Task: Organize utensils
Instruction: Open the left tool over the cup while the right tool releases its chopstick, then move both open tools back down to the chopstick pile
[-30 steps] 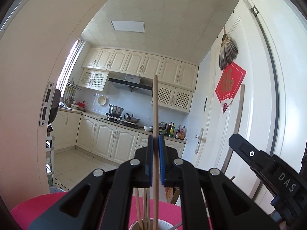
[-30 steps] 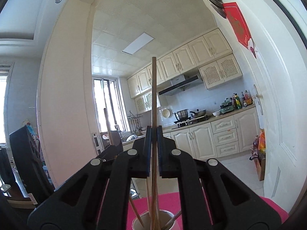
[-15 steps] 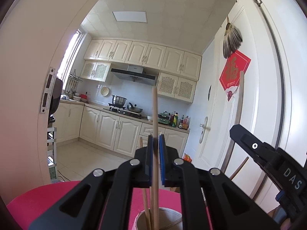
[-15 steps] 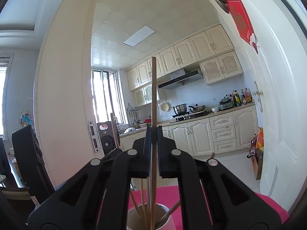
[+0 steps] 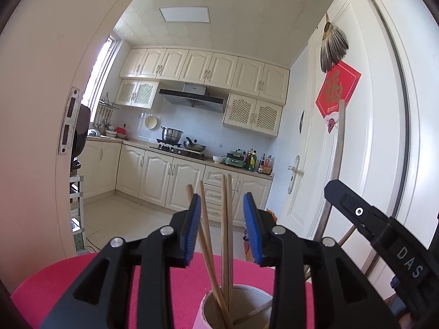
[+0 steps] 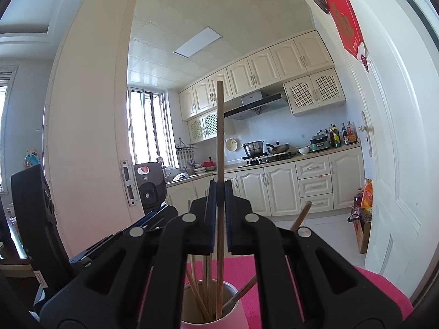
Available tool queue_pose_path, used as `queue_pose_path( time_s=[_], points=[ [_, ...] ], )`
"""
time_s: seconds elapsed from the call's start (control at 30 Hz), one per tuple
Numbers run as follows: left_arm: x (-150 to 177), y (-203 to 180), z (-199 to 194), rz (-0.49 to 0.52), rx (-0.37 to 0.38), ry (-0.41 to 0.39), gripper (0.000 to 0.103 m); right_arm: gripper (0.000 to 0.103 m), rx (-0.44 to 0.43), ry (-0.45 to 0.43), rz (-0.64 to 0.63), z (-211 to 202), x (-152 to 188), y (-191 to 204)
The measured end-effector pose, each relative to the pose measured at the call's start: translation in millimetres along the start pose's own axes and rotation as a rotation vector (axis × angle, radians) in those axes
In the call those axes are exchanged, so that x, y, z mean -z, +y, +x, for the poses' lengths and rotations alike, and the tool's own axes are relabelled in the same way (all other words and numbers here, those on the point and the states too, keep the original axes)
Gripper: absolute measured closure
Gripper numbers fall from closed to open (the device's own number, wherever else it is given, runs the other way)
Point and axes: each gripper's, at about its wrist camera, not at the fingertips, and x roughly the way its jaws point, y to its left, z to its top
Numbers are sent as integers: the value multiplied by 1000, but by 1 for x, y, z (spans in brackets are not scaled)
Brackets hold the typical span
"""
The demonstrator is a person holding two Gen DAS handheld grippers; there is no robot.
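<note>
Our left hand-held gripper (image 5: 221, 227) is opening its jaws, and the chopsticks (image 5: 227, 235) between its blue pads stand free in the cup (image 5: 204, 305) on the pink worktop (image 5: 170, 290), apparently just dropped there. Our right hand-held gripper (image 6: 218, 213) is clamped on one upright chopstick (image 6: 219, 137), its lower end inside the cup, probably for release. The cup's base is cut off.
</note>
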Motion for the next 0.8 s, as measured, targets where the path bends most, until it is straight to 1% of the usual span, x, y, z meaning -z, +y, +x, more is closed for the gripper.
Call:
queue_pose_path(
  time_s=[0.1,0.2,0.53,0.63,0.67,0.7,0.73,0.77,0.8],
  points=[
    [1,6,3,-24,-3,20,70,97,-2,4,-5,0,1,1],
    [1,9,3,-38,-7,19,70,97,-4,4,-5,0,1,2],
    [2,6,0,-19,-20,-1,69,96,29,-5,-27,-1,2,5],
    [2,6,-1,-20,-31,-12,68,94,34,-12,-35,-2,1,6],
    [2,6,-1,-21,-33,-14,68,90,35,-14,-36,-2,1,6],
    [2,6,-1,-21,-35,-14,68,79,36,-15,-38,-2,2,6],
    [2,6,-1,-22,-36,-13,67,71,36,-18,-39,-2,2,6],
    [2,6,-1,-22,-36,-13,67,49,35,-27,-39,-4,1,6],
    [2,5,-1,-20,-36,-12,67,47,33,-33,-41,-5,1,6]
  ],
)
